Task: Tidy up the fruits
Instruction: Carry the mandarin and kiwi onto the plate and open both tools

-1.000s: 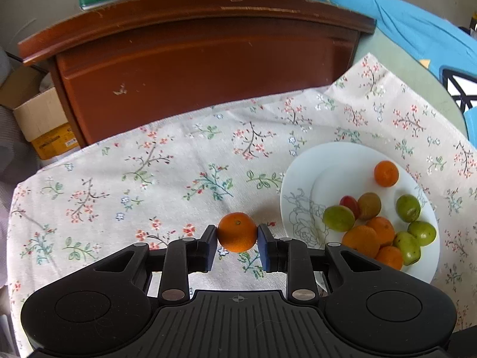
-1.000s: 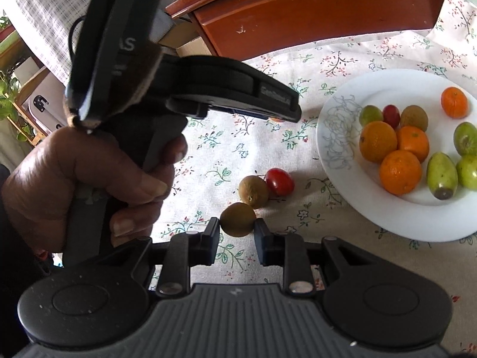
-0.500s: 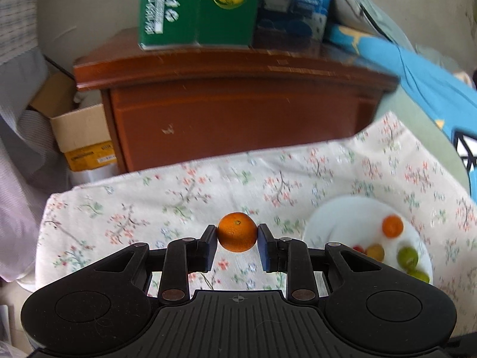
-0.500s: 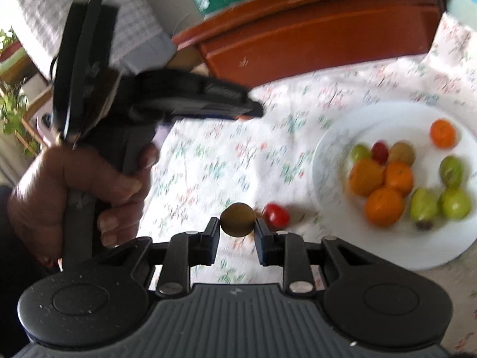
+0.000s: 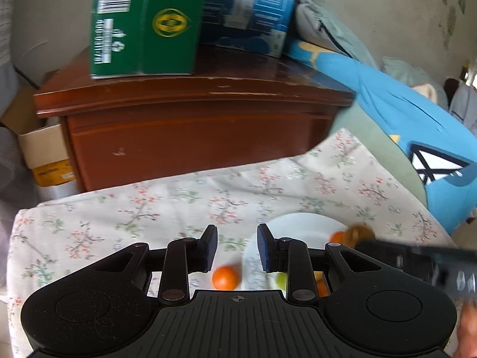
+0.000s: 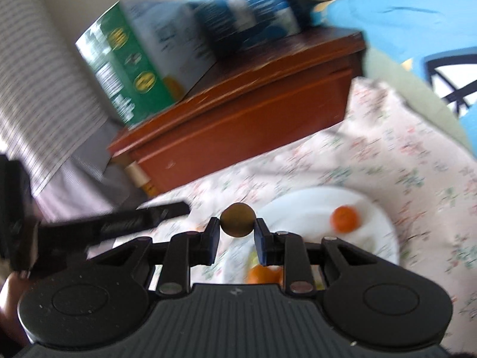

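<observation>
My left gripper [image 5: 237, 246] is open and empty, held above the floral tablecloth [image 5: 149, 208]. An orange [image 5: 225, 277] shows below and between its fingers, beside the left rim of the white plate [image 5: 301, 223]. The plate holds another orange [image 5: 338, 236] and green fruit [image 5: 280, 280], mostly hidden by the gripper. My right gripper [image 6: 237, 234] is shut on a brown kiwi [image 6: 238, 219], held above the left rim of the plate [image 6: 375, 238], which carries oranges [image 6: 344, 219]. The right gripper also enters the left wrist view [image 5: 417, 262].
A brown wooden cabinet [image 5: 193, 125] stands behind the table, with a green box [image 5: 143, 24] and a blue box [image 5: 250, 9] on top. A cardboard box [image 5: 44, 155] sits at left. Blue fabric [image 5: 402, 125] lies at right.
The left gripper has opened and let go of the orange, which now sits below it beside the plate. The right gripper has lifted the kiwi and moved over the plate's rim.
</observation>
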{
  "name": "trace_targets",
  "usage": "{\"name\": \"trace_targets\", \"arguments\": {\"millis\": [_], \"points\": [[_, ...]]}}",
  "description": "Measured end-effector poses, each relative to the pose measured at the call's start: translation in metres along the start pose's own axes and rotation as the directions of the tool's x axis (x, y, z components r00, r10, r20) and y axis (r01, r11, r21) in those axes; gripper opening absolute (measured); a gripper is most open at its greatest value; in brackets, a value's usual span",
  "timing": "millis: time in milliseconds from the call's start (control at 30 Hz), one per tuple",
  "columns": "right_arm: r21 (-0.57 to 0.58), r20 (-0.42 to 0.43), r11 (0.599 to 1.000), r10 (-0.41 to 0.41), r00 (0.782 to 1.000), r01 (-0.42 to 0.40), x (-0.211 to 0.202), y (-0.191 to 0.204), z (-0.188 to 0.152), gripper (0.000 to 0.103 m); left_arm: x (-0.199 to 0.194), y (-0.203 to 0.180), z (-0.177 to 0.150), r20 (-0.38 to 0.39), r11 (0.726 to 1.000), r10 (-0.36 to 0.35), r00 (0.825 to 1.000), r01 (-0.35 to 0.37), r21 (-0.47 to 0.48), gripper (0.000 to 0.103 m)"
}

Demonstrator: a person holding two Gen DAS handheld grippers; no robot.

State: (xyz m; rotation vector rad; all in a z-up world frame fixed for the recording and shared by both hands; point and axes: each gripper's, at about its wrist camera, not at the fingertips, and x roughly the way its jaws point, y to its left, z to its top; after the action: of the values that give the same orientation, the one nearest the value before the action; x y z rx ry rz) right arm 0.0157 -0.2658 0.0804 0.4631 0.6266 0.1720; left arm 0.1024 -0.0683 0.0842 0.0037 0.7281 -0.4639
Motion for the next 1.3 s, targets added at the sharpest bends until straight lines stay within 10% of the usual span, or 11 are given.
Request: {"name": "trace_targets", "arguments": {"millis": [600, 1100, 1300], "points": [[0.165, -0.074, 0.979, -0.106, 0.992, 0.117, 0.009, -0.039, -0.004, 0.025, 0.044, 0.023, -0.030, -0.162, 0.997, 0.041, 0.986, -0.050, -0.056, 0.037], [0.271, -0.112, 0.957, -0.080, 0.991, 0.108, 0.022, -0.052, -0.010, 0.028, 0.057, 0.010, -0.036, -0.107, 0.992, 0.126, 0.986, -0.123, 0.035, 0.026], [0.299, -0.092, 0.947, -0.092, 0.991, 0.116, 0.018, -0.056, -0.008, 0.028, 0.041, -0.007, -0.024, -0.065, 0.998, 0.045, 0.997, -0.042, 0.043, 0.026]]}}
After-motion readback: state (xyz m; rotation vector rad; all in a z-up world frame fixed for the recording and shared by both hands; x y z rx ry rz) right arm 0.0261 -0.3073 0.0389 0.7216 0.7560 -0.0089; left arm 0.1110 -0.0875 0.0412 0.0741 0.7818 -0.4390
